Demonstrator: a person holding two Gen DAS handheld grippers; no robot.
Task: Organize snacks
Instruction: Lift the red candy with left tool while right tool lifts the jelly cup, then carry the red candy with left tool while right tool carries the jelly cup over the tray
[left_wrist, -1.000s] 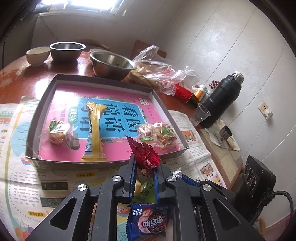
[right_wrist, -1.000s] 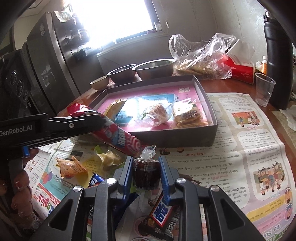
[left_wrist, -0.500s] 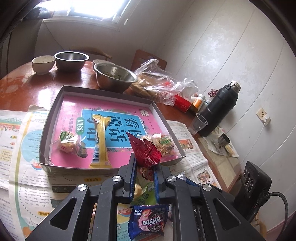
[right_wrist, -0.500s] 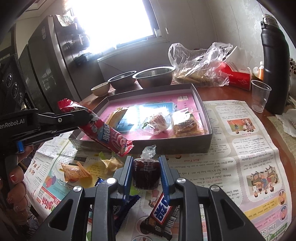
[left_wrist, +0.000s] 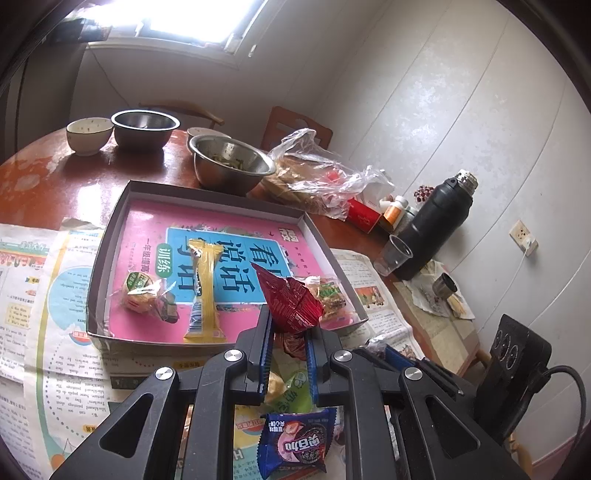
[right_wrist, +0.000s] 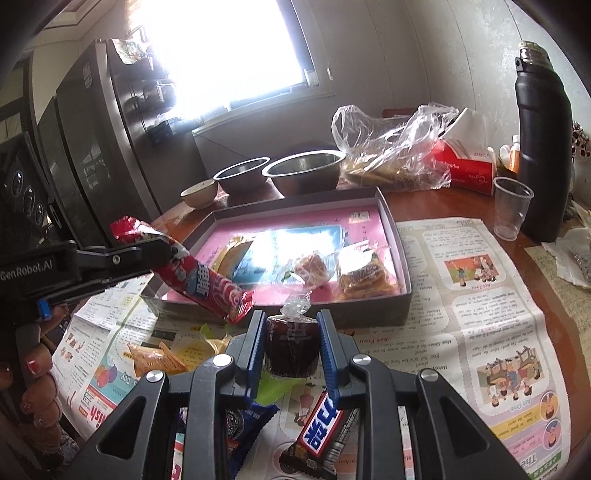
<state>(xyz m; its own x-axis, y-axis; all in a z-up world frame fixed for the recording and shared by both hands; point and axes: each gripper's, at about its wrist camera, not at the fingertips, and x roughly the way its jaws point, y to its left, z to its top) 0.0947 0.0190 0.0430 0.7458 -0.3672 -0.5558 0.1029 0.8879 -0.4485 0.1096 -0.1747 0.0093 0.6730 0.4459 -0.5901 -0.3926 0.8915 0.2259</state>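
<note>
Right wrist view: right gripper (right_wrist: 291, 341) clamped on dark wrapped cake (right_wrist: 291, 347) | left gripper (right_wrist: 162, 254) clamped on red snack bar (right_wrist: 201, 282), long axis 10-to-4 | shallow box (right_wrist: 400, 266) at 12, just beyond both | left nearer rim.

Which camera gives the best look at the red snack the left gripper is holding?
The right wrist view. There the red snack shows side-on along its length, label visible, clamped at one end by the left gripper. The left wrist view sees it end-on between the fingers, so the red snack reads only as a crumpled red wrapper.
</note>
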